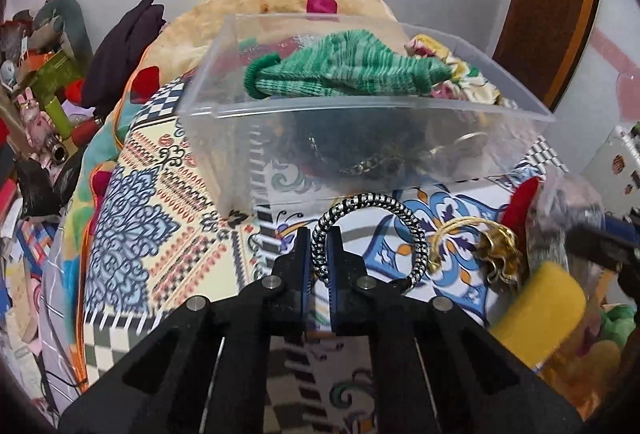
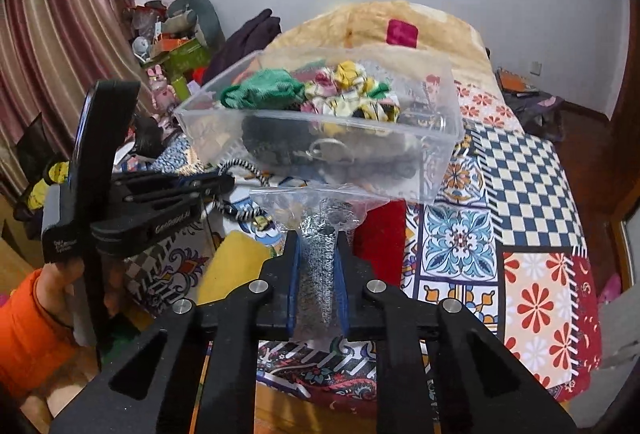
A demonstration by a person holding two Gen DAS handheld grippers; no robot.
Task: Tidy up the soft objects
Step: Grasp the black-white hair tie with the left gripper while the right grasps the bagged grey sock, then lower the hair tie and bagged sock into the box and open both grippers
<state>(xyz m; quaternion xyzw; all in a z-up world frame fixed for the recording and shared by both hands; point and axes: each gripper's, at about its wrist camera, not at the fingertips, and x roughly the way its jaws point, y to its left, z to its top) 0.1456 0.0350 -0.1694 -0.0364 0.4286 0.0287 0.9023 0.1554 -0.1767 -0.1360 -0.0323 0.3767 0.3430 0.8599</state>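
A clear plastic bin (image 1: 320, 142) (image 2: 436, 138) stands on the patterned quilt, holding a green knit sock (image 1: 344, 68) (image 2: 264, 88), a floral cloth (image 2: 352, 90) and dark items. My left gripper (image 1: 319, 234) is shut on a black-and-white braided cord loop (image 1: 404, 218), just in front of the bin; it shows from the side in the right wrist view (image 2: 224, 183). My right gripper (image 2: 318, 238) is shut on a clear plastic bag with a grey knit item inside (image 2: 318, 266), held before the bin.
A gold elastic tie (image 1: 488, 246) lies on the quilt (image 1: 160, 174) right of the cord. A yellow sponge (image 1: 536, 298) (image 2: 232, 266) and a red cloth (image 2: 380, 238) lie nearby. Clutter fills the floor at left (image 1: 36, 106). A folded tan blanket (image 2: 380, 18) lies behind the bin.
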